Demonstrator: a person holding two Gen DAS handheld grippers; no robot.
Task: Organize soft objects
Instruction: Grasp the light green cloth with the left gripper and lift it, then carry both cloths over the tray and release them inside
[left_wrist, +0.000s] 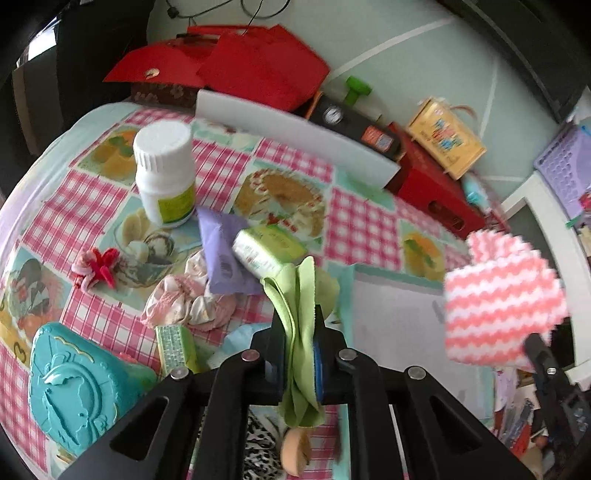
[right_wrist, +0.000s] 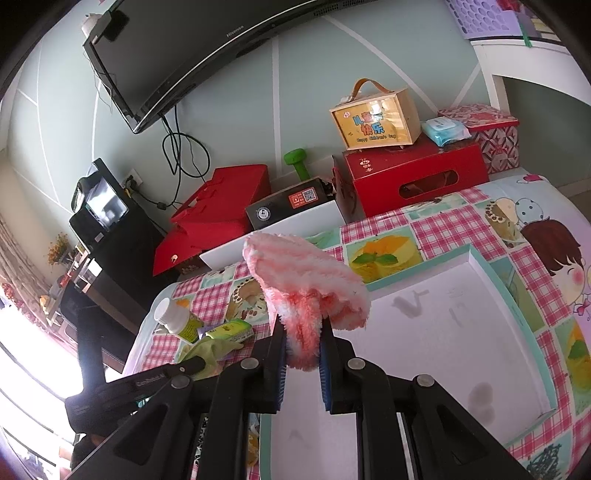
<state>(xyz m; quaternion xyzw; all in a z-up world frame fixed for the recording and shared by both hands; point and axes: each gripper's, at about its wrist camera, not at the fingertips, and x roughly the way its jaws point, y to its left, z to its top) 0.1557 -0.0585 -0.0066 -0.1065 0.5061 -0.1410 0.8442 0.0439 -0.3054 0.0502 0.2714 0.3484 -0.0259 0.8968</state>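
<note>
A limp green cloth (left_wrist: 300, 310) is pinched by the left gripper (left_wrist: 300, 350); a fluffy pink-striped cloth (right_wrist: 306, 291), light and floppy, is clamped mid-fold by the right gripper (right_wrist: 303, 354).

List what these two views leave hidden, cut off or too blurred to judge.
- Left wrist view: the pink-and-white striped fluffy cloth is motion-blurred; the right claw holding it is mostly hidden behind it.
- Left wrist view: the lower end of the light green cloth is hidden behind the left claw.
- Right wrist view: the white shallow tray is partly hidden below the right claw; faint marks on its floor are unreadable.
</note>
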